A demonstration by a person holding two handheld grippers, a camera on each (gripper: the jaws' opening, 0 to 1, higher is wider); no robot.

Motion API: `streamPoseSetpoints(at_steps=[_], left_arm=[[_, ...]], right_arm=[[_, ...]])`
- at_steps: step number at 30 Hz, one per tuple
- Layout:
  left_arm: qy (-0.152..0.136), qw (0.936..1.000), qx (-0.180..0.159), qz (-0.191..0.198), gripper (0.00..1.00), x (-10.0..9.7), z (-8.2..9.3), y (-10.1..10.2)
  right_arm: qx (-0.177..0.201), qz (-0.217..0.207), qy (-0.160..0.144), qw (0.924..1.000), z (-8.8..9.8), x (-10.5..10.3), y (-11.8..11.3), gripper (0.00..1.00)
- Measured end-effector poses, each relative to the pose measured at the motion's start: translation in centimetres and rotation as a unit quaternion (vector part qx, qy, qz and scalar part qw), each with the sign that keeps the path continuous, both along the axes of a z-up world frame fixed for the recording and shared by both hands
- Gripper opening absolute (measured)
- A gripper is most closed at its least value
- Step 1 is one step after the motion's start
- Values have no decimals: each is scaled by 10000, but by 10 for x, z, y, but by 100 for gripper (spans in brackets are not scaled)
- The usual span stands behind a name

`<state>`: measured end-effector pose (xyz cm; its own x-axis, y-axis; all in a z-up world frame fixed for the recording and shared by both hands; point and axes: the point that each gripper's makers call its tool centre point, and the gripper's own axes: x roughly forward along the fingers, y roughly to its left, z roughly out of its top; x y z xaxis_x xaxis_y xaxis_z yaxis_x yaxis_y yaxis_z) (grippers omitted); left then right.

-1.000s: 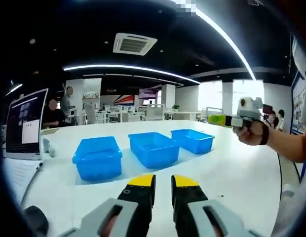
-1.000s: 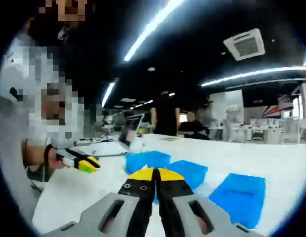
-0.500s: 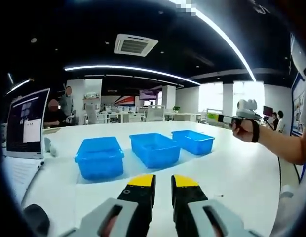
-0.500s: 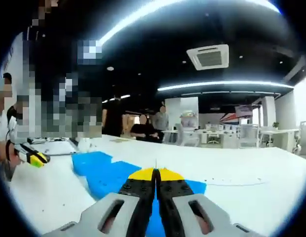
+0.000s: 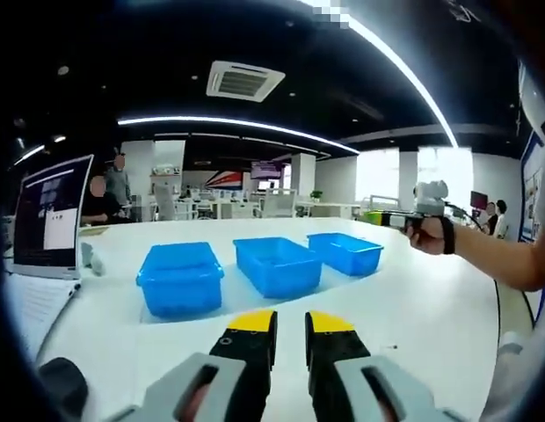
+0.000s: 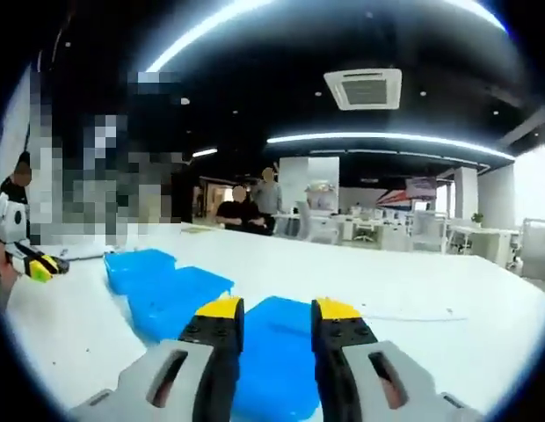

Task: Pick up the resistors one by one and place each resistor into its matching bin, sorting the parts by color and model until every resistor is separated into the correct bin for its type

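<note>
Three blue bins stand in a row on the white bench [image 5: 413,308]: left bin [image 5: 179,280], middle bin [image 5: 277,265], far bin [image 5: 345,252]. An open laptop [image 5: 48,218] sits at the bench's left edge.

Left tongs [image 5: 290,323] hover low over the bench in front of the bins, jaws parted, nothing between them. Right tongs [image 6: 271,309] are held in the air above the nearest bin [image 6: 272,352], jaws apart and empty too. In the left gripper view the right tongs [image 5: 378,218] show from the side, raised beyond the far bin.

Resistors: a few tiny dark specks lie on the bench right of the left tongs, too small to identify. None can be made out inside the bins.

Risks, as I judge them:
- Parts this small slip through or flick away if the jaws close off-centre.
- Colour and model are hard to read at this range; a wrong bin is likely.
- Releasing from height could bounce a part over a bin wall.
</note>
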<state>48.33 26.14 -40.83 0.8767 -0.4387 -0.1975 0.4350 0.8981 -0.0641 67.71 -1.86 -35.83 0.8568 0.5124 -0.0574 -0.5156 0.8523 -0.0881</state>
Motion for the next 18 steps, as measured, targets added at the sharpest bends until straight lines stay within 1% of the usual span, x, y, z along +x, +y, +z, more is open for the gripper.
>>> streamPoseSetpoints(at_steps=[1, 4, 5, 7, 9, 11, 12, 14, 15, 16, 17, 18], left_arm=[[-1, 10000, -21, 15, 16, -1, 0, 1], [14, 10000, -26, 29, 16, -2, -2, 2], [21, 10000, -23, 36, 16, -2, -3, 3], [19, 10000, -25, 51, 16, -3, -3, 5], [20, 10000, -19, 74, 16, -3, -3, 6], [18, 10000, -13, 87, 16, -4, -4, 7], [8, 10000, 3, 95, 16, -4, -4, 8], [-28, 9999, 57, 105, 16, -4, -3, 9], [-42, 9999, 75, 107, 16, -4, -2, 9], [-62, 9999, 90, 108, 16, -5, -1, 9], [-80, 9999, 98, 107, 16, -5, -1, 10], [-93, 9999, 99, 107, 16, -5, -1, 10]], right_arm=[[-61, -13, 18, 10000, -1, 1, 0, 31], [-1, 93, 73, 9999, 4, -4, 7, 28], [-47, 269, 70, 9996, 6, -9, 17, 26], [-241, 676, 245, 9971, 4, -18, 37, 25], [-636, 1070, 432, 9913, -3, -28, 57, 24], [-956, 1539, 671, 9812, -12, -42, 81, 23], [-1065, 1719, 757, 9764, -15, -48, 89, 22], [-1415, 2155, 992, 9611, -24, -65, 109, 20], [-1548, 2419, 1181, 9506, -30, -76, 122, 20], [-1575, 2539, 1327, 9451, -34, -83, 128, 19], [-1649, 2829, 1568, 9318, -40, -96, 141, 19], [-1705, 3043, 1721, 9213, -45, -106, 150, 18]])
